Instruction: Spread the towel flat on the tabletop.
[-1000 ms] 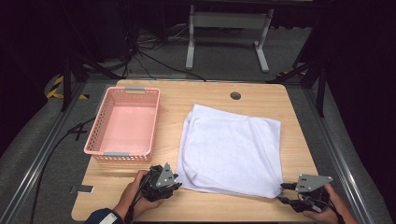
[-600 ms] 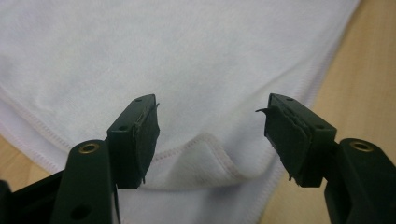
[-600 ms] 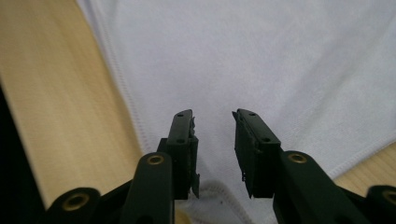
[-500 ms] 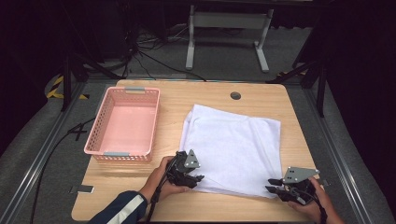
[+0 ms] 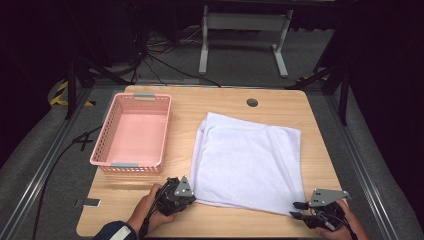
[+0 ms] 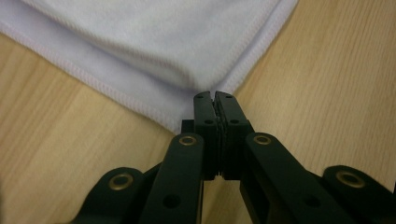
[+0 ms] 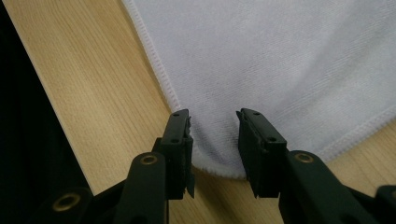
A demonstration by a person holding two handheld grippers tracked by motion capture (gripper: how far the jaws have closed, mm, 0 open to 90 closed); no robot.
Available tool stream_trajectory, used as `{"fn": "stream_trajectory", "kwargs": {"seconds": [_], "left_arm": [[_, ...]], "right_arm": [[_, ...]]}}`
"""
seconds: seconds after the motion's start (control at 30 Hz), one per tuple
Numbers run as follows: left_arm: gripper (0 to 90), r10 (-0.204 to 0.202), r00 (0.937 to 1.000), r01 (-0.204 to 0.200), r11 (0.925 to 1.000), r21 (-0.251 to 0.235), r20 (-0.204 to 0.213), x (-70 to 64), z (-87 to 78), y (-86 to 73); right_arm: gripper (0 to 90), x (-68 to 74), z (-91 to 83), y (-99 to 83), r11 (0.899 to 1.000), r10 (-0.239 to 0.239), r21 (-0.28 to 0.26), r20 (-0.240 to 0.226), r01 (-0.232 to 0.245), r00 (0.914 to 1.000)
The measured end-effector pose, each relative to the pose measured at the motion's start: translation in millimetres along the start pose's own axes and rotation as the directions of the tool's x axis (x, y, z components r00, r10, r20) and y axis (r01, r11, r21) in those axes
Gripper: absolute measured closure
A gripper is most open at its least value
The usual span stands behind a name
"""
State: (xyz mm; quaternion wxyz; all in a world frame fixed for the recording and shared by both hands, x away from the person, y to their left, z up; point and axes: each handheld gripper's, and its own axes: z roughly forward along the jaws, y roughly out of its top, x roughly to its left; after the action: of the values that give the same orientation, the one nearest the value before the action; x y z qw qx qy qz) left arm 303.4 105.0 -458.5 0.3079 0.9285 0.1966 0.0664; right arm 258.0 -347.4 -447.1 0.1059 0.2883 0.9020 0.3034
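Two claws work the near edge of a white towel (image 5: 250,165) spread flat on a wooden desk (image 5: 210,102), right of an empty pink basket (image 5: 132,132). At the left, the left claw (image 5: 189,192) has come in from the desk's near edge, where it sat a second ago, to the towel's near left corner; its own view shows the jaws clenched together at that corner's hem (image 6: 205,91), though whether cloth is actually pinched between them cannot be told. At the right, the right claw (image 5: 296,210) has edged leftward from beyond the towel to its near right corner, and its view shows the jaws spread apart, straddling the rounded corner (image 7: 215,154) without yet closing. The towel itself lies as it did a second ago, unlifted and unfolded. Judging by this, the work is at the gripping stage: one corner likely taken, the other about to be, ahead of a probable fold.
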Motion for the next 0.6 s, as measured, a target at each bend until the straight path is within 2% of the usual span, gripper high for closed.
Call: {"fn": "stream_trajectory", "kwargs": {"seconds": [0.03,0.07,0.1,0.13,0.17,0.2,0.23,0.27,0.3,0.33,0.37,0.4,0.43,0.47,0.5,0.53,0.57,0.6], "left_arm": [[86.3,-0.004,0.9999,0.004,1.0000,-0.001,-0.011,0.1,-1.0,-0.7],[81.4,-0.026,0.9993,0.026,0.9996,-0.007,-0.027,-0.4,-3.0,-0.8],[74.1,-0.026,0.9993,0.026,0.9996,-0.007,-0.027,-0.4,-3.0,-0.8],[74.1,-0.055,0.9981,0.054,0.9973,-0.050,-0.027,0.9,-4.6,0.4],[68.1,-0.053,0.9986,0.052,0.9930,-0.105,0.000,2.1,-5.9,3.4],[65.6,-0.060,0.9982,0.059,0.9903,-0.126,-0.005,1.4,-6.3,6.2],[61.7,-0.070,0.9967,0.064,0.9880,-0.141,-0.041,1.0,-5.5,12.7],[53.2,-0.065,0.9967,0.057,0.9875,-0.147,-0.049,2.0,-4.6,18.7],[51.8,-0.060,0.9975,0.052,0.9818,-0.182,-0.038,4.2,-2.6,24.3],[49.2,-0.070,0.9964,0.059,0.9785,-0.197,-0.047,6.2,-0.7,28.8],[46.2,-0.093,0.9936,0.080,0.9786,-0.190,-0.064,11.3,3.7,37.1],[43.2,-0.096,0.9945,0.086,0.9784,-0.188,-0.043,18.2,9.2,44.0],[45.1,-0.098,0.9929,0.085,0.9807,-0.176,-0.067,23.9,16.2,49.1],[47.9,-0.103,0.9917,0.090,0.9836,-0.157,-0.078,28.0,20.5,51.6],[52.4,-0.109,0.9922,0.101,0.9855,-0.137,-0.059,34.7,27.3,52.7],[55.2,-0.105,0.9925,0.097,0.9876,-0.123,-0.062,38.3,31.9,51.8],[57.0,-0.109,0.9919,0.101,0.9889,-0.108,-0.065,40.3,34.8,50.9],[60.0,-0.128,0.9911,0.124,0.9887,-0.084,-0.037,42.6,37.9,48.6]], "right_arm": [[62.9,0.2,-0.7,0.0,1.000,-0.003,0.001,0.000,0.003,1.0000],[62.1,0.7,-1.1,-0.1,1.000,-0.005,0.002,-0.004,0.005,1.0000],[62.1,0.7,-1.1,-0.1,1.000,-0.005,0.002,-0.004,0.005,1.0000],[61.5,0.8,-1.6,-0.1,1.000,-0.004,0.003,-0.003,0.004,1.0000],[59.2,-0.4,-3.0,-0.2,1.000,0.007,-0.015,0.001,-0.007,1.0000],[58.8,-3.3,-5.7,0.4,0.999,0.028,-0.047,0.015,-0.027,0.9995],[58.0,-5.5,-7.1,1.7,0.998,0.040,-0.058,0.034,-0.038,0.9986],[56.6,-11.0,-8.9,5.1,0.995,0.070,-0.076,0.082,-0.064,0.9942],[56.3,-15.8,-9.8,8.6,0.991,0.099,-0.100,0.111,-0.088,0.9889],[55.6,-20.0,-9.7,12.7,0.987,0.113,-0.126,0.136,-0.096,0.9842],[55.3,-23.3,-9.0,16.5,0.987,0.118,-0.131,0.162,-0.098,0.9797],[56.2,-28.4,-5.2,22.8,0.986,0.125,-0.135,0.187,-0.101,0.9743],[56.3,-32.8,0.1,28.6,0.987,0.114,-0.136,0.180,-0.090,0.9770],[57.5,-36.8,6.6,33.8,0.988,0.111,-0.129,0.198,-0.087,0.9737],[58.2,-39.9,11.0,36.3,0.989,0.110,-0.121,0.199,-0.086,0.9739],[57.5,-44.5,18.0,38.9,0.989,0.108,-0.113,0.163,-0.090,0.9807],[57.5,-47.2,23.5,39.8,0.990,0.105,-0.107,0.159,-0.088,0.9817],[58.2,-48.4,27.0,40.0,0.992,0.103,-0.093,0.165,-0.089,0.9809]]}}
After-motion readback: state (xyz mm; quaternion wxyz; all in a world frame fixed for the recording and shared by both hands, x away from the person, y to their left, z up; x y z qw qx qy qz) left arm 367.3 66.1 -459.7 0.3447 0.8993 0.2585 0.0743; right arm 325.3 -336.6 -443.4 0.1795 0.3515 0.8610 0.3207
